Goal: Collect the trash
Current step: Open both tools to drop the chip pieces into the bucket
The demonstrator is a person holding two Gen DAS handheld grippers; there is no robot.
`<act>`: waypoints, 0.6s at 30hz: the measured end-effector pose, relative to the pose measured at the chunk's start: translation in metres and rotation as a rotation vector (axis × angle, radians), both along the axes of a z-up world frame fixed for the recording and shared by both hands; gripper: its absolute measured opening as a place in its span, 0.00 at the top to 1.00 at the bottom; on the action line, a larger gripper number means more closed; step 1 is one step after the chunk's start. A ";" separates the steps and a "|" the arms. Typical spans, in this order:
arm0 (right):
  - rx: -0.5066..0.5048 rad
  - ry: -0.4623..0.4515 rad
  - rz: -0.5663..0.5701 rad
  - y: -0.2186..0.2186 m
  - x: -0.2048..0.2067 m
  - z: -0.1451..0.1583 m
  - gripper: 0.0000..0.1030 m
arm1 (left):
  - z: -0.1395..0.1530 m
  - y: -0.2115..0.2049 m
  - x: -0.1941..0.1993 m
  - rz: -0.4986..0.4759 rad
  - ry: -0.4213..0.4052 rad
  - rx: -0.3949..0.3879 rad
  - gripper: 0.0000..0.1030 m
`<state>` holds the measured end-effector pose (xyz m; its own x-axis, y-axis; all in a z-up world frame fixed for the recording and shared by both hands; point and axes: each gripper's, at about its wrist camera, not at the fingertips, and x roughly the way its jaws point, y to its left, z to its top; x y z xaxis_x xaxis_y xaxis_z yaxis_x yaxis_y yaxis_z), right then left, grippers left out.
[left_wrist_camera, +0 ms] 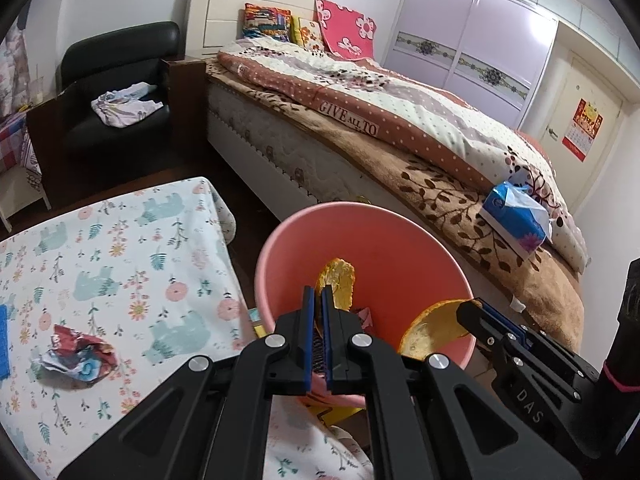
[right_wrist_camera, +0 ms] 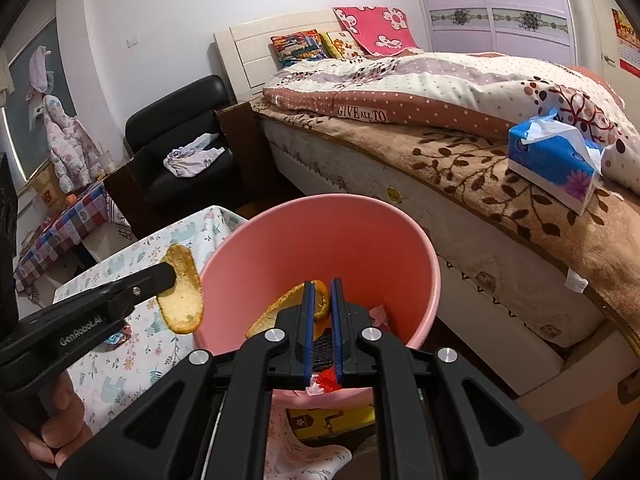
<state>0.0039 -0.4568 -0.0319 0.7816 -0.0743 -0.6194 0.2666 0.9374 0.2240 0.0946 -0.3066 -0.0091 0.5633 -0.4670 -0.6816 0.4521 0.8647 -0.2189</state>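
A pink bin (left_wrist_camera: 384,240) (right_wrist_camera: 340,224) stands between the table and the bed. My left gripper (left_wrist_camera: 318,292) is shut on a yellow peel piece (left_wrist_camera: 338,280) and holds it over the bin; it also shows in the right wrist view (right_wrist_camera: 172,276) with its peel (right_wrist_camera: 182,292) at the bin's left rim. My right gripper (right_wrist_camera: 322,286) is shut on another peel piece (right_wrist_camera: 280,308) above the bin; it shows in the left wrist view (left_wrist_camera: 470,308) with that peel (left_wrist_camera: 434,328). A crumpled wrapper (left_wrist_camera: 76,354) lies on the table.
The table (left_wrist_camera: 120,248) has a floral cloth. A bed (left_wrist_camera: 360,120) with a blue tissue pack (left_wrist_camera: 514,220) (right_wrist_camera: 556,164) is on the right. A black armchair (left_wrist_camera: 120,92) stands behind. Pink scraps (left_wrist_camera: 366,316) lie inside the bin.
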 end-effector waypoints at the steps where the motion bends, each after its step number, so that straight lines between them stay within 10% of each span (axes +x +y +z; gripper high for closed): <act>1: 0.001 0.001 -0.001 -0.001 0.000 -0.001 0.92 | -0.001 -0.002 0.000 -0.003 0.003 0.002 0.97; 8: 0.011 0.011 -0.006 -0.008 0.001 -0.007 0.92 | -0.012 -0.016 0.005 -0.016 0.020 0.023 0.96; 18: 0.020 0.015 -0.012 -0.011 0.002 -0.011 0.92 | -0.011 -0.018 0.006 -0.003 0.014 0.022 0.68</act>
<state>0.0055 -0.4679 -0.0428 0.7711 -0.0709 -0.6328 0.2814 0.9294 0.2387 0.1006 -0.3250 -0.0206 0.5523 -0.4536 -0.6994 0.4515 0.8680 -0.2065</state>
